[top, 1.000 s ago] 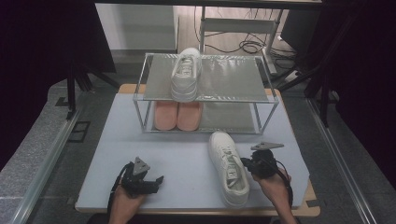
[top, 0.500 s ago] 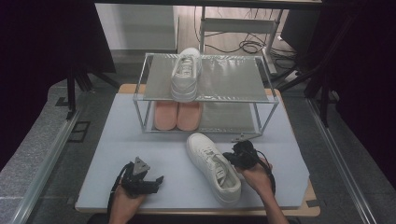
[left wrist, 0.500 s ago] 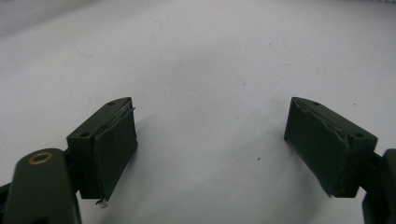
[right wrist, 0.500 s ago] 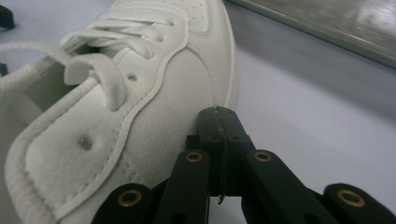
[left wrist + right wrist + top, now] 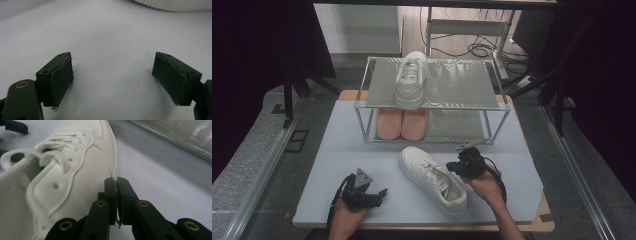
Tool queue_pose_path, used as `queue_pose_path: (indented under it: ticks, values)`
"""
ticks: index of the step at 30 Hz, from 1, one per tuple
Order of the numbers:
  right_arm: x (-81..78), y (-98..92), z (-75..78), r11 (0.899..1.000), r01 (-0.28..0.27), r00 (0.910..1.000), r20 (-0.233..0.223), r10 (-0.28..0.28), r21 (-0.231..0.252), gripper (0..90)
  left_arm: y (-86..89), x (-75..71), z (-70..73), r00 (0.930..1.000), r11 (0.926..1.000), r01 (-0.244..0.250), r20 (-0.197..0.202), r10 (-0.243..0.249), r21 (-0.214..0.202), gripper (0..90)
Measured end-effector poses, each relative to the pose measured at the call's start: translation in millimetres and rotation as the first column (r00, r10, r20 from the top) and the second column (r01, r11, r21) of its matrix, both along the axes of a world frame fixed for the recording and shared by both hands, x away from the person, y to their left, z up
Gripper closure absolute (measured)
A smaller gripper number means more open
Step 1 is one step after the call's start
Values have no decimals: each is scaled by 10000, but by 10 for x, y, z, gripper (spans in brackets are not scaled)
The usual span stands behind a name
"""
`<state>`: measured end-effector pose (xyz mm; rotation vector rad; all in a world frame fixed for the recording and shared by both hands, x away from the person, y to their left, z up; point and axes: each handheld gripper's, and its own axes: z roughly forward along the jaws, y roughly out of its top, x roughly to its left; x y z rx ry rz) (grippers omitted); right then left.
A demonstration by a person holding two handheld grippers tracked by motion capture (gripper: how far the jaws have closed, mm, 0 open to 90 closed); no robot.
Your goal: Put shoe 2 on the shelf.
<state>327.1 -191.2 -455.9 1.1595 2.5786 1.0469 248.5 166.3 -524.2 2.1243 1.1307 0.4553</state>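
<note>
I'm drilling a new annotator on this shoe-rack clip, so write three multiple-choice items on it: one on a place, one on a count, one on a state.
1. Where does the loose white shoe lie?
A. on the table in front of the rack
B. on the rack's top shelf
C. on the floor

2. How many white shoes are in the scene?
A. one
B. two
C. four

3. How do the left gripper jaws stand?
A. shut on a shoe
B. shut on nothing
C. open with nothing between them

Key: 1 A, it lies on the table before the rack. 2 B, a second white shoe sits on the top shelf. 3 C, the left gripper view shows bare table between them.
</note>
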Motion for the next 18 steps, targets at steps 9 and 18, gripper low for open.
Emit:
queue_pose_path:
  ticks: [9, 18]
  values:
    - [-261, -205, 194, 9998, -155, 9998, 91, 156, -116, 805, 1, 2, 1, 10000, 10000, 15, 10, -15, 22, 168]
    - [-495, -274, 332, 9988, -483, 9988, -16, 483, -60, 731, -3, -1, -1, 10000, 10000, -33, 9, 33, -28, 168]
